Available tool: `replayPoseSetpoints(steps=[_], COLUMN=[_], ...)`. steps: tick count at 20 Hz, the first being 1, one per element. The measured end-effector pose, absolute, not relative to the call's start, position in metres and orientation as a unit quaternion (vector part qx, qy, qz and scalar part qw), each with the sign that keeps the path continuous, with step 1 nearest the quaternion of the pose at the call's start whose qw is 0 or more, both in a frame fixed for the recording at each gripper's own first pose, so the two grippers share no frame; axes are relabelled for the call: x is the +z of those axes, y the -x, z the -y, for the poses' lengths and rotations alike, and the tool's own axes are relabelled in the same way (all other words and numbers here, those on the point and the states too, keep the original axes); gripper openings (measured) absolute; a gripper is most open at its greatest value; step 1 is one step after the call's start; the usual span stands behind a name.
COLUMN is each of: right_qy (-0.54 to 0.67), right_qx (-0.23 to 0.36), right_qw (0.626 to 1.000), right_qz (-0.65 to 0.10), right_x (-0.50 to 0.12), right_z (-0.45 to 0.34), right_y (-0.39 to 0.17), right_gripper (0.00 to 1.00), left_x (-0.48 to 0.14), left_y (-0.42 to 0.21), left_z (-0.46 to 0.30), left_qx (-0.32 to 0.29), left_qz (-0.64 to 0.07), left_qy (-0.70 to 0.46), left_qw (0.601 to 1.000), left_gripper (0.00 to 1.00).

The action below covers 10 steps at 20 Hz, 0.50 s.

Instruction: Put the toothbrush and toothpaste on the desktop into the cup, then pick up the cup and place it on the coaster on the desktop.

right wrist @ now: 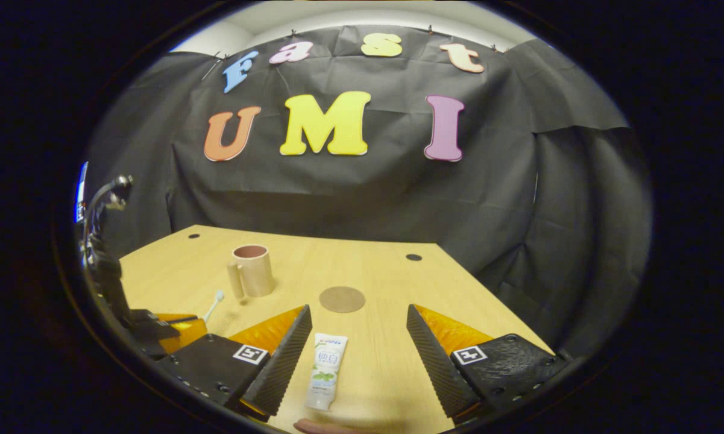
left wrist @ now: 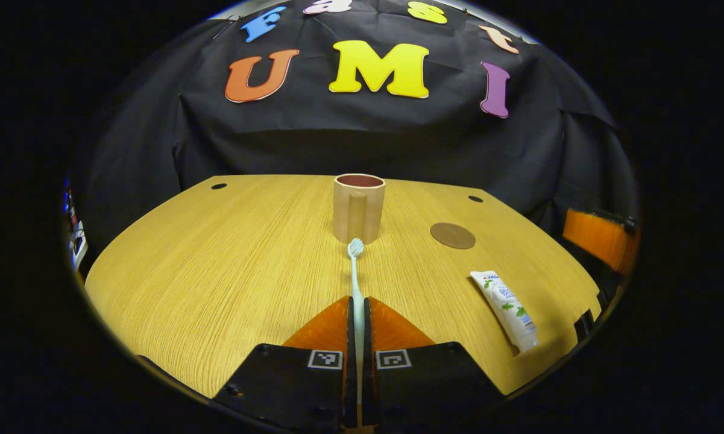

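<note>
I see a pale wooden desktop with a fine straight grain (left wrist: 217, 265) filling the lower half of both views; two small dark round holes sit near its far corners, and creased black cloth hangs behind it as the booth's wall, with a strip of light ceiling at the top of the right gripper view.

In the left gripper view, my left gripper (left wrist: 358, 313) has its two fingers drawn almost together on the slim light-blue plastic toothbrush (left wrist: 355, 271); the handle runs up between them and the bristled head points at the beige cylindrical cup with a reddish inside (left wrist: 359, 208), which stands upright at the centre of the frame, its handle facing me; the brush head lies just before the cup's base. Right of the cup lies the flat round brown coaster (left wrist: 453, 235), apart from it; lower right, near the desk's edge, the white soft toothpaste tube with green and blue print (left wrist: 506, 307) lies flat.

In the right gripper view, my right gripper (right wrist: 357, 337) is spread wide, its ribbed fingers either side of the toothpaste tube (right wrist: 327, 371) without touching it; the coaster (right wrist: 342, 299) sits just beyond, the cup (right wrist: 253, 270) left of centre, and the toothbrush (right wrist: 214, 304) with the left gripper (right wrist: 175, 322) at lower left.
</note>
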State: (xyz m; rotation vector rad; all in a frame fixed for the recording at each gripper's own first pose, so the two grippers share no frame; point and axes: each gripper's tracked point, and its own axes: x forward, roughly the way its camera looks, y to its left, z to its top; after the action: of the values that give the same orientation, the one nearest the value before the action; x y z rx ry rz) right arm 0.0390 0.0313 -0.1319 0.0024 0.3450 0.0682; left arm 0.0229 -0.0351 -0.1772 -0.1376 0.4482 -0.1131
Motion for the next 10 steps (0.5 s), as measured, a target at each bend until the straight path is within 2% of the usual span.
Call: replayPoseSetpoints(steps=[8,10], right_qy=[-0.005,-0.016], right_qx=[0.064,0.085], right_qw=[0.952,0.944], right_qz=[-0.301,-0.32], right_x=[-0.223,-0.23], right_z=[-0.061,-0.073], right_y=[-0.034,-0.028], right_gripper=[0.97,0.86], left_x=[-0.132,-0.122], left_y=[-0.013,-0.01], left_z=[0.016,0.017], left_qx=[-0.033,-0.035], left_qz=[-0.148,-0.133], left_qy=[0.05,0.037], left_qw=[0.987,0.99], left_gripper=[0.06,0.06])
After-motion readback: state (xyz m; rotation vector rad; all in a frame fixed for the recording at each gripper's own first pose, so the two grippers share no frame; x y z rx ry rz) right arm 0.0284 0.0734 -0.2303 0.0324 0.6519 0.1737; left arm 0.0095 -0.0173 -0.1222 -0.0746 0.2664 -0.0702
